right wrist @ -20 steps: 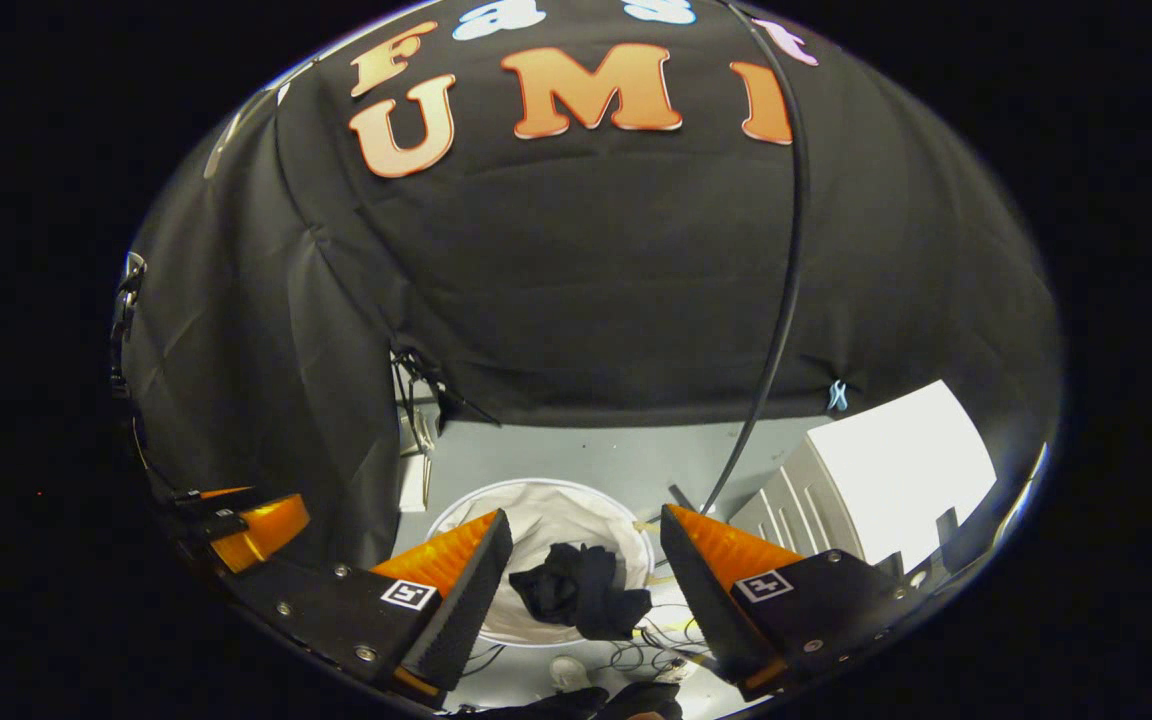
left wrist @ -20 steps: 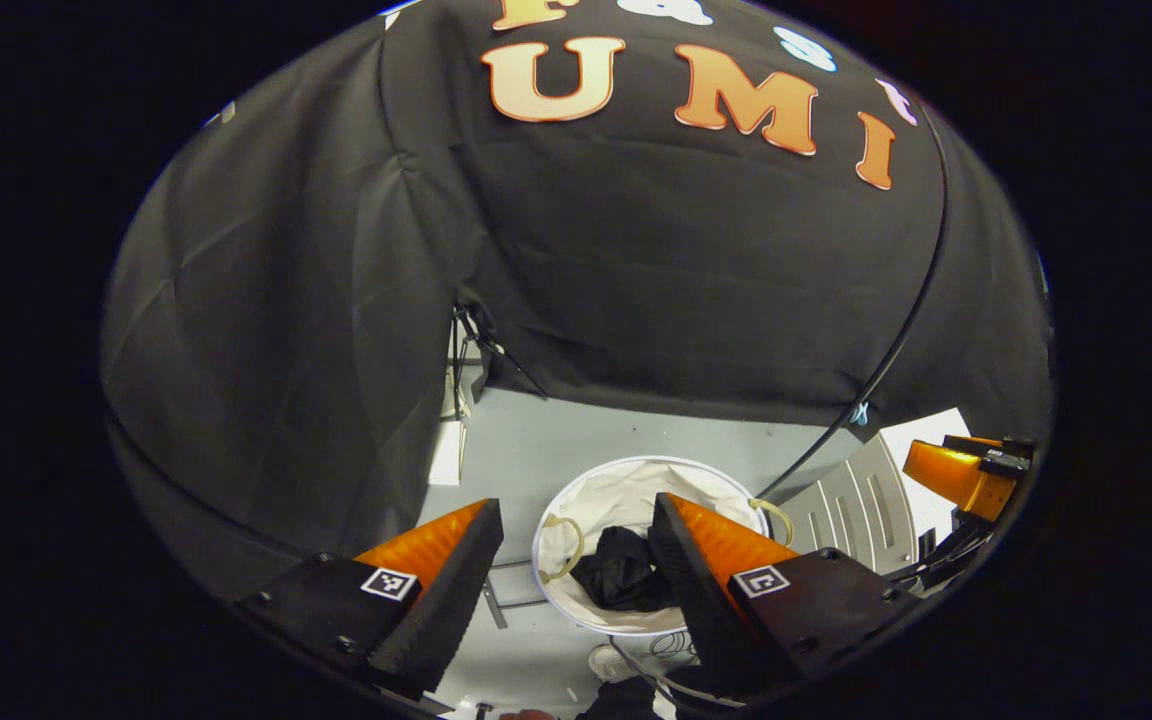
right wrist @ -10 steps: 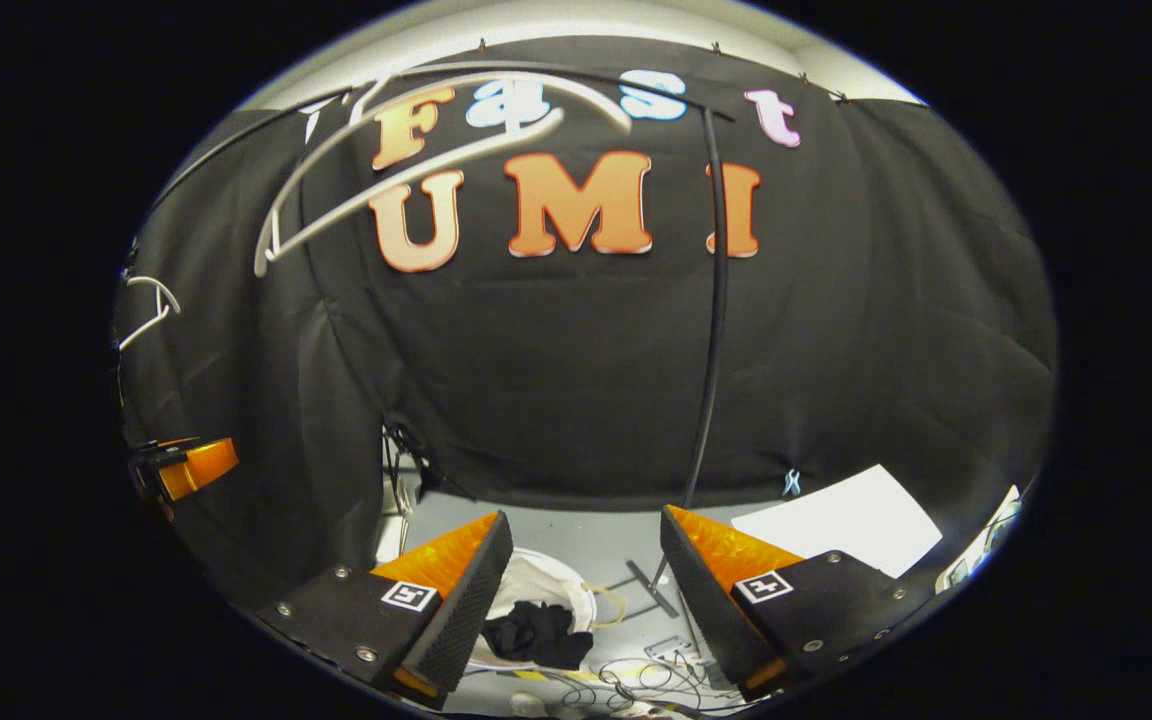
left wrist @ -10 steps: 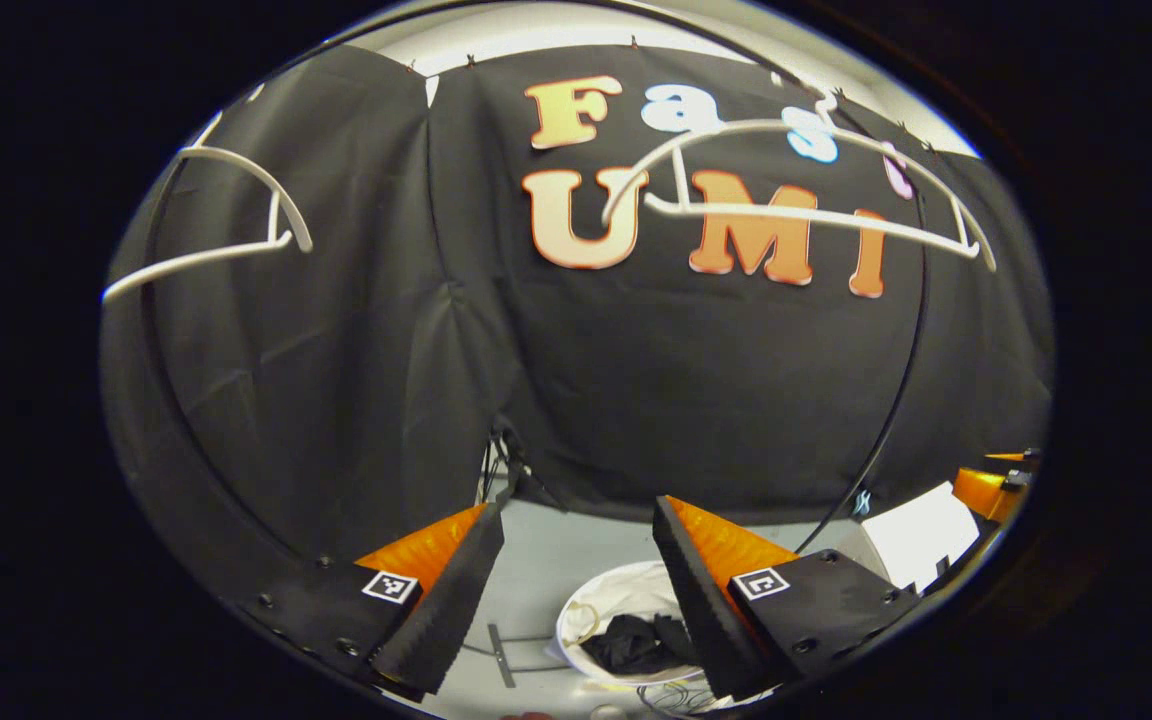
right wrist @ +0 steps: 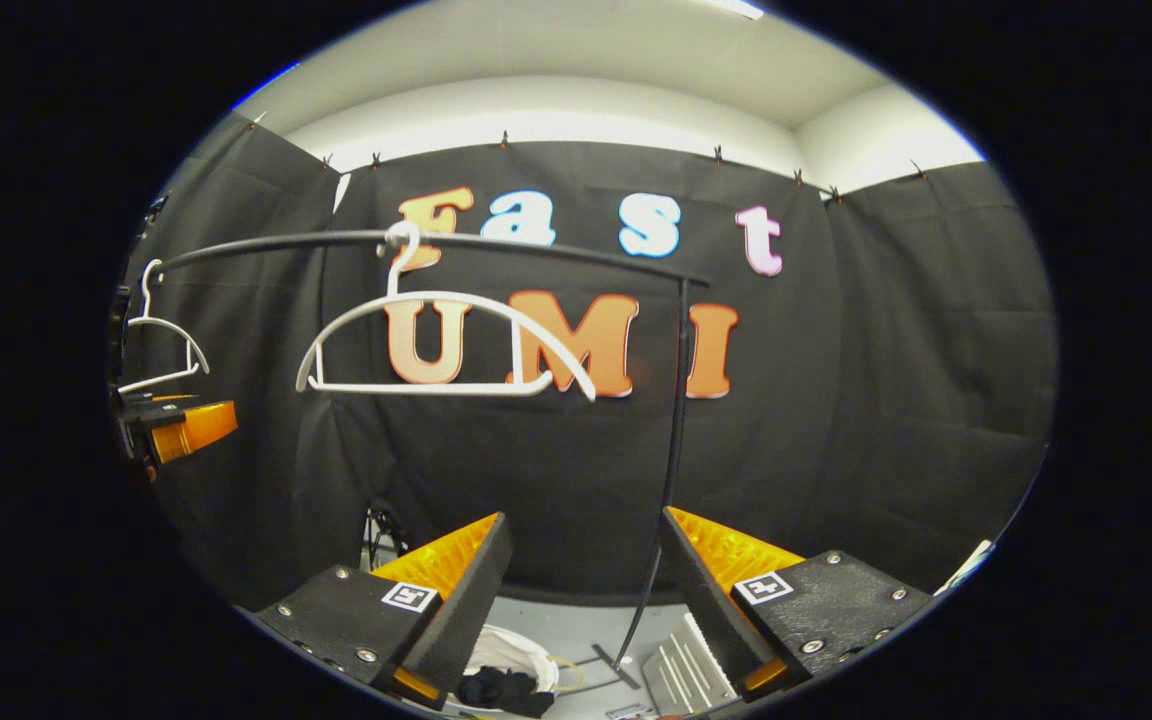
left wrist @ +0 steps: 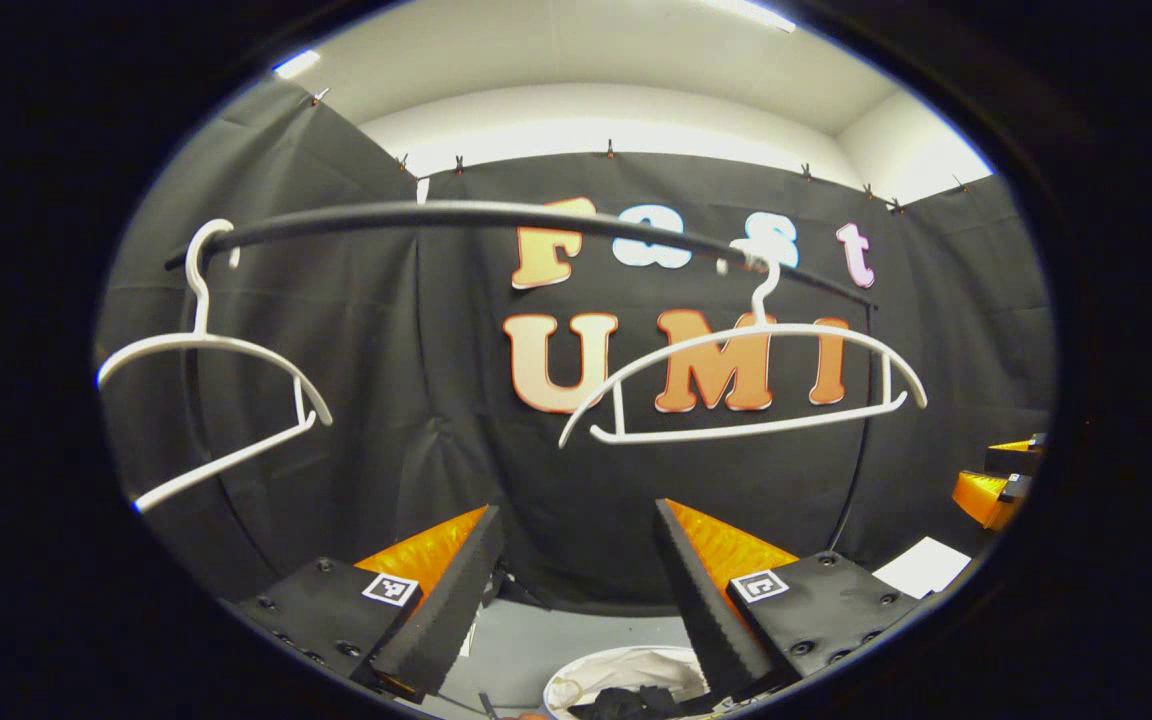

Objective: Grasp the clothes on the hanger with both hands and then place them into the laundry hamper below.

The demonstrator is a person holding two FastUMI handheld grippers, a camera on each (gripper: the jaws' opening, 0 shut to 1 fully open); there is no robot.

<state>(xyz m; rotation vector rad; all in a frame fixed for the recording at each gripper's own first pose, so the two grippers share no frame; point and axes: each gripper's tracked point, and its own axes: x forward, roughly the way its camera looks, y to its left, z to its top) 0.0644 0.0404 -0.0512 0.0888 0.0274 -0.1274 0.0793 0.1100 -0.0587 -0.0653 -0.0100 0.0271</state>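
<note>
Both claws, left gripper point(left wrist: 578, 590) & right gripper point(right wrist: 584, 590), released, empty. Below rail point(left wrist: 456, 212), clothes point(left wrist: 636, 703) in hamper point(left wrist: 576, 680): soft, light, limp; grab bunched folds.

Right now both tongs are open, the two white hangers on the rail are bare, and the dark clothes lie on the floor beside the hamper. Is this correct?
Not quite: the dark clothes lie inside the hamper, as the right gripper view shows. The rest holds.

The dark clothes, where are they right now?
The clothes lie in the white hamper on the floor, low in the right gripper view beside that gripper's left finger, below the bare hanger.
</note>
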